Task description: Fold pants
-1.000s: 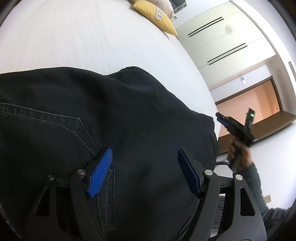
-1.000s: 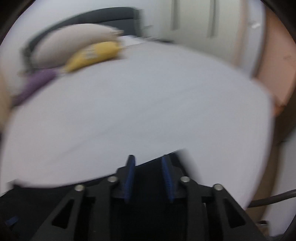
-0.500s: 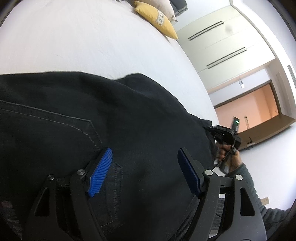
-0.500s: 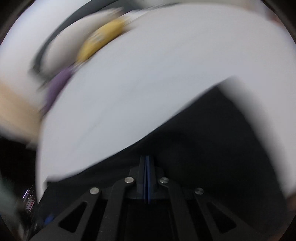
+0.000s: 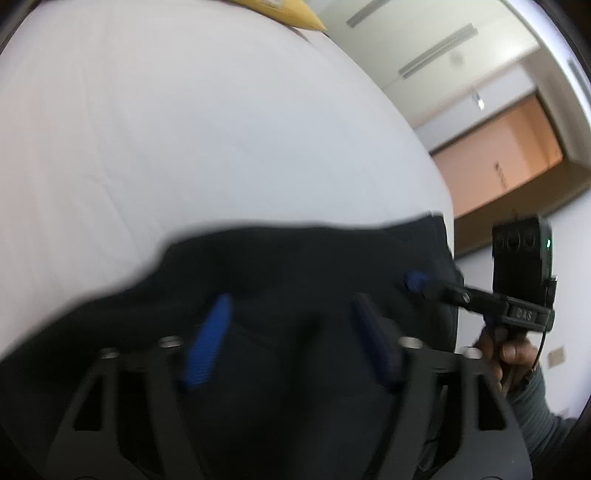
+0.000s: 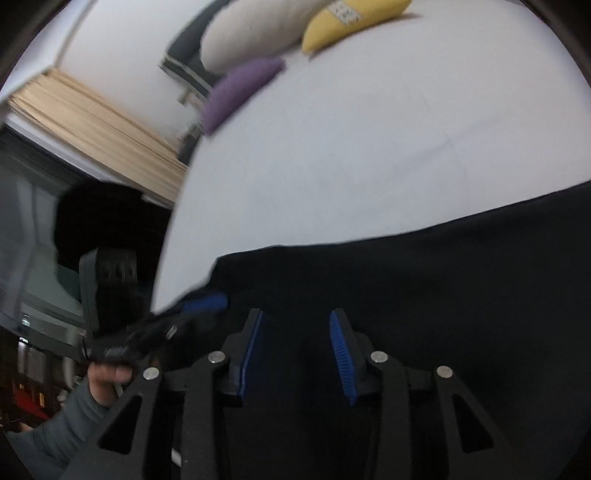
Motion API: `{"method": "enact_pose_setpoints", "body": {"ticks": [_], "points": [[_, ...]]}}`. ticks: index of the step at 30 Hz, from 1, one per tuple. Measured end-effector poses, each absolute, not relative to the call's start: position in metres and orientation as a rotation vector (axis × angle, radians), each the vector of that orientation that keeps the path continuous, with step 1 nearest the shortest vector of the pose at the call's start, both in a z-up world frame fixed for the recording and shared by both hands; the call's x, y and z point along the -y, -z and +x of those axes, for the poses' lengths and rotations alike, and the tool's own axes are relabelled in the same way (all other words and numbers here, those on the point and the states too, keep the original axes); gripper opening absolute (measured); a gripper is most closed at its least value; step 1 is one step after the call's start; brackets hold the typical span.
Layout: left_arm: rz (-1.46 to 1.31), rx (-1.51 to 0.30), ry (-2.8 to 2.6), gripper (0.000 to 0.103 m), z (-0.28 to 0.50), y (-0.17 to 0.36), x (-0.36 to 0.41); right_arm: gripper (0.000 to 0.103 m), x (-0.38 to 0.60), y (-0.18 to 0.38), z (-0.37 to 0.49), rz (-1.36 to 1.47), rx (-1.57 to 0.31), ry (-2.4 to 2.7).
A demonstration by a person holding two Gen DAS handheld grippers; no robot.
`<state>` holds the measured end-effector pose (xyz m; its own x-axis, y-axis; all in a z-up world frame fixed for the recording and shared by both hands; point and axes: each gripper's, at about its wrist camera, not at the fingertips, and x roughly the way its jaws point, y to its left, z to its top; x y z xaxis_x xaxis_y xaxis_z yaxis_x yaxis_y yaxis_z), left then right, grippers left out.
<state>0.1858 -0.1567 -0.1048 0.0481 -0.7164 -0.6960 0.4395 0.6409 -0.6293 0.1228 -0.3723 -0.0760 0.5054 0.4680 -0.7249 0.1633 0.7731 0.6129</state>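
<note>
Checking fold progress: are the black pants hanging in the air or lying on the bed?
Lying on the bed: the black pants rest against the white sheet.

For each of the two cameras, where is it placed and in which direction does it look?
Left wrist: sits on the left gripper, facing down over the black pants and white bed; the right gripper and its hand show.
Right wrist: sits on the right gripper, facing the pants, the bed and pillows; the left gripper and a grey sleeve show.
Shared: pants, bed, yellow pillow.
</note>
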Motion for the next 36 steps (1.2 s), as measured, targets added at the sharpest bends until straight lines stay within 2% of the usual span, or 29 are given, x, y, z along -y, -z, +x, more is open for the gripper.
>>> {"method": "enact_pose_setpoints", "body": {"ticks": [1,2,5,6,8,9,11,14,15,16,17,19,21,25,27,28,29,30,31,32,33,36], "points": [[-0.308,-1.238,0.862,0.035,0.197,0.11,0.148,0.04,0.376,0.076,0.126,0.704,-1.048,-0.195],[-0.338,-1.244,0.826,0.032,0.203,0.112,0.14,0.041,0.379,0.07,0.129,0.695,-1.04,-0.202],[-0.367,-1.187,0.758,0.034,0.206,0.093,0.116,0.045,0.372,0.053,0.142,0.663,-1.046,-0.297],[-0.365,-1.157,0.757,0.044,0.2,0.084,0.108,0.053,0.359,0.052,0.151,0.67,-1.067,-0.345],[-0.407,-1.11,0.745,0.063,0.181,0.07,0.088,0.063,0.337,0.054,0.16,0.7,-1.112,-0.456],[-0.432,-1.086,0.745,0.066,0.169,0.066,0.078,0.063,0.329,0.056,0.176,0.711,-1.127,-0.503],[-0.479,-1.062,0.736,0.067,0.146,0.064,0.061,0.064,0.317,0.07,0.203,0.763,-1.178,-0.593],[-0.501,-1.099,0.696,0.072,0.126,0.082,0.047,0.064,0.302,0.11,0.22,0.838,-1.284,-0.619],[-0.493,-1.119,0.687,0.072,0.126,0.089,0.046,0.06,0.304,0.12,0.218,0.816,-1.304,-0.584],[-0.49,-1.131,0.684,0.072,0.125,0.096,0.044,0.052,0.304,0.13,0.22,0.816,-1.296,-0.536],[-0.494,-1.117,0.694,0.072,0.123,0.098,0.042,0.038,0.314,0.135,0.226,0.878,-1.259,-0.496],[-0.476,-1.119,0.69,0.072,0.122,0.095,0.042,0.038,0.354,0.13,0.203,0.994,-1.141,-0.367],[-0.491,-1.126,0.692,0.072,0.122,0.087,0.039,0.049,0.39,0.111,0.179,0.971,-1.06,-0.195],[-0.55,-1.066,0.847,0.072,0.113,0.059,0.06,0.055,0.399,0.087,0.116,0.996,-1.042,-0.401],[-0.512,-1.099,0.902,0.077,0.108,0.061,0.083,0.068,0.397,0.09,0.076,1.006,-1.044,-0.455],[-0.477,-1.138,0.915,0.077,0.103,0.068,0.099,0.069,0.396,0.097,0.06,1.01,-1.07,-0.451],[-0.456,-1.162,0.918,0.077,0.099,0.071,0.112,0.066,0.402,0.111,0.035,1.011,-1.101,-0.412],[-0.434,-1.196,0.922,0.077,0.095,0.078,0.119,0.041,0.411,0.116,0.025,1.013,-1.091,-0.395],[-0.415,-1.241,0.925,0.077,0.091,0.088,0.126,0.025,0.429,0.122,0.005,1.034,-1.073,-0.358],[-0.391,-1.249,0.914,0.076,0.086,0.092,0.128,0.005,0.448,0.129,-0.015,1.097,-1.05,-0.304],[-0.363,-1.225,0.911,0.076,0.08,0.09,0.128,0.0,0.468,0.136,-0.03,1.169,-1.008,-0.259],[-0.332,-1.239,0.922,0.076,0.073,0.088,0.132,0.0,0.529,0.139,-0.082,1.263,-0.846,-0.096]]}}
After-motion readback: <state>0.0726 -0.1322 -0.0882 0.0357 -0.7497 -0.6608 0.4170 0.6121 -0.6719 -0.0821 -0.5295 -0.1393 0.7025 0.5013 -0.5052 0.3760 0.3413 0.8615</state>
